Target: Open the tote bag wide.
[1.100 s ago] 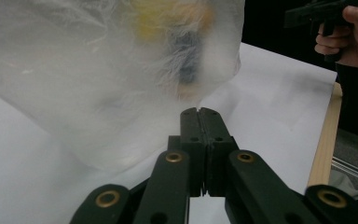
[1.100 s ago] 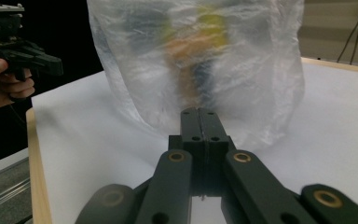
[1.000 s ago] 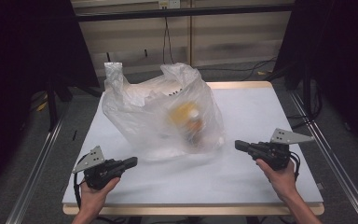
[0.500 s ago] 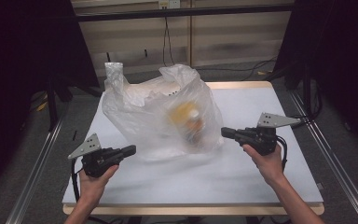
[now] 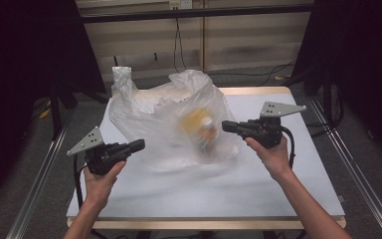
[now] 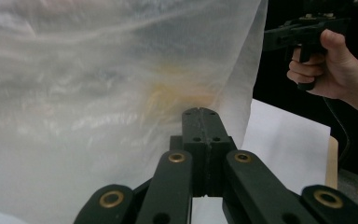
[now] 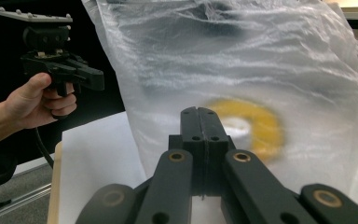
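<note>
A plastic bag (image 5: 169, 124) sits on the table (image 5: 298, 179) toward its far side, a bottle (image 5: 206, 132) inside it. The left hand-held gripper (image 5: 137, 145) hovers at its left, the right hand-held gripper (image 5: 227, 126) at its right.

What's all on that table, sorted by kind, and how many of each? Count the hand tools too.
Clear plastic bag: 1
Yellowish thing inside the bag, too blurred to name: 1
Black grippers, left gripper and right gripper, held above the table, both shut: 2
Total: 4
</note>
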Demonstrator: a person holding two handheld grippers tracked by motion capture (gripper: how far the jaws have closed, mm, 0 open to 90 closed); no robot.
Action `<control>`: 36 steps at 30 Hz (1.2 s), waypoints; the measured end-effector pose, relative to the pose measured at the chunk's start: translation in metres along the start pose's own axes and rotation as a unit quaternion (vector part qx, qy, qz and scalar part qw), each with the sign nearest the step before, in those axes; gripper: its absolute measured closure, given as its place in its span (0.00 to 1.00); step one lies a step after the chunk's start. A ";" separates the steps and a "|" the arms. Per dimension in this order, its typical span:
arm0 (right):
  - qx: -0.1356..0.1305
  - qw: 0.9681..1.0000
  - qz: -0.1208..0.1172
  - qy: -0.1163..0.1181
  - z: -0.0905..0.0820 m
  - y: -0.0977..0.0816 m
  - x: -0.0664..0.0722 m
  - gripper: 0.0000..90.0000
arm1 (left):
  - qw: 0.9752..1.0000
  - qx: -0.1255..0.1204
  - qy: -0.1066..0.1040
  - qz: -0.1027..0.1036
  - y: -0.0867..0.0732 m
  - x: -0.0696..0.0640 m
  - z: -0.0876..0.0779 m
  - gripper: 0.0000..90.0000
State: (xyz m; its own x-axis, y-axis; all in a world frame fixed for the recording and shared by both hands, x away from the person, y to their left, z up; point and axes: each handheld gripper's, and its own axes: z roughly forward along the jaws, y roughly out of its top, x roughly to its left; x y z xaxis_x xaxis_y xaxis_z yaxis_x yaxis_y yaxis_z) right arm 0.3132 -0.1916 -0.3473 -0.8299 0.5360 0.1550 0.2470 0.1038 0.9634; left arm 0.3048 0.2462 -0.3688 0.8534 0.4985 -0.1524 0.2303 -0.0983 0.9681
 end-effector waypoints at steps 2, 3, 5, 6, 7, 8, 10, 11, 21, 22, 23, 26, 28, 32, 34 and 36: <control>-0.001 1.000 -0.001 0.002 0.003 0.003 -0.001 1.00 | 1.000 -0.002 -0.001 0.000 0.003 0.001 0.000 1.00; -0.001 1.000 -0.002 0.003 0.006 0.006 -0.001 1.00 | 1.000 -0.006 -0.001 0.002 0.006 0.002 0.000 1.00; -0.004 1.000 -0.005 0.013 0.016 0.013 -0.001 1.00 | 1.000 -0.016 -0.001 -0.001 0.013 0.005 0.001 1.00; -0.007 1.000 -0.005 0.016 0.019 0.015 -0.001 1.00 | 1.000 -0.017 0.000 0.005 0.015 0.006 0.002 1.00; -0.010 1.000 -0.005 0.018 0.022 0.017 -0.001 1.00 | 1.000 -0.019 -0.005 0.002 0.016 0.007 0.002 1.00; -0.013 1.000 -0.005 0.023 0.025 0.019 -0.001 1.00 | 1.000 -0.025 -0.004 -0.002 0.018 0.007 0.004 1.00; -0.012 1.000 -0.006 0.025 0.031 0.025 -0.001 1.00 | 1.000 -0.021 -0.003 0.003 0.022 0.007 0.006 1.00; -0.012 1.000 -0.006 0.025 0.031 0.025 -0.001 1.00 | 1.000 -0.021 -0.003 0.003 0.022 0.007 0.006 1.00; -0.015 0.999 -0.015 0.026 0.049 0.049 -0.001 1.00 | 0.999 -0.041 -0.008 0.023 0.049 0.006 0.007 1.00; -0.019 0.999 -0.015 0.027 0.050 0.050 -0.003 1.00 | 0.999 -0.045 -0.007 0.020 0.051 0.006 0.008 1.00; -0.019 0.999 -0.011 0.027 0.051 0.052 -0.005 1.00 | 0.999 -0.045 -0.007 0.020 0.051 0.006 0.008 1.00; -0.018 1.000 -0.011 0.024 0.056 0.058 -0.008 1.00 | 0.998 -0.054 -0.013 0.019 0.064 0.006 0.014 1.00; -0.017 0.999 -0.011 0.024 0.060 0.062 -0.009 1.00 | 0.998 -0.051 -0.011 0.023 0.067 0.006 0.017 1.00; -0.010 1.000 -0.017 0.025 0.069 0.068 -0.010 1.00 | 0.998 -0.052 -0.021 0.030 0.081 0.005 0.034 1.00; -0.009 0.999 -0.019 0.027 0.073 0.069 -0.008 1.00 | 0.998 -0.053 -0.021 0.034 0.084 0.004 0.036 1.00; -0.009 0.999 -0.020 0.028 0.075 0.070 -0.008 1.00 | 0.998 -0.053 -0.023 0.038 0.089 0.002 0.039 1.00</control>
State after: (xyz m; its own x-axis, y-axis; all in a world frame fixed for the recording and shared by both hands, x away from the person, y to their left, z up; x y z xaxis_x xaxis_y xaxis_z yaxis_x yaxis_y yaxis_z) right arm 0.3740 -0.1260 -0.2977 -0.8660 0.4836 0.1273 0.2038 0.1088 0.9729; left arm 0.3452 0.2050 -0.2912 0.8874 0.4535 -0.0833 0.1150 -0.0427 0.9924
